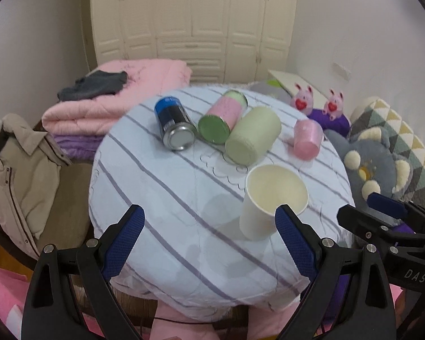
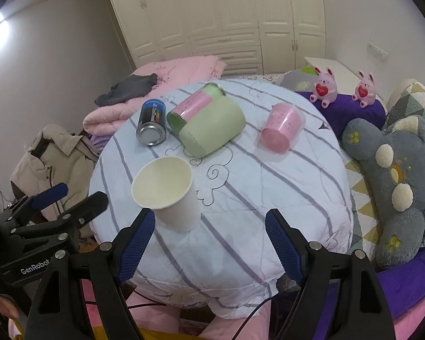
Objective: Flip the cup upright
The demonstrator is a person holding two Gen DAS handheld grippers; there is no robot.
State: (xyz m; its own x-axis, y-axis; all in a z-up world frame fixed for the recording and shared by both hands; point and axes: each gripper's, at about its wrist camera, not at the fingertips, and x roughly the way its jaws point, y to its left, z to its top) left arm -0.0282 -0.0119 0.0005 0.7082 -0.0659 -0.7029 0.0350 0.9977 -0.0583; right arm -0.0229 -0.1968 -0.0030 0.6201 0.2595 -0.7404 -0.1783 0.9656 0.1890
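A white paper cup (image 1: 269,201) stands upright, mouth up, on the round table with a striped cloth (image 1: 170,198). It also shows in the right wrist view (image 2: 170,192). My left gripper (image 1: 209,223) is open and empty, its right finger (image 1: 294,238) just in front of the cup. My right gripper (image 2: 209,226) is open and empty, its left finger (image 2: 138,235) just below the cup. Neither touches the cup. The right gripper shows at the right edge of the left wrist view (image 1: 382,212).
Lying on their sides at the table's far part: a blue can (image 1: 174,123), a pink and green canister (image 1: 223,116), a light green cup (image 1: 253,134) and a pink cup (image 1: 307,138). Folded pink quilts (image 1: 113,102) lie left, plush toys (image 2: 396,175) right.
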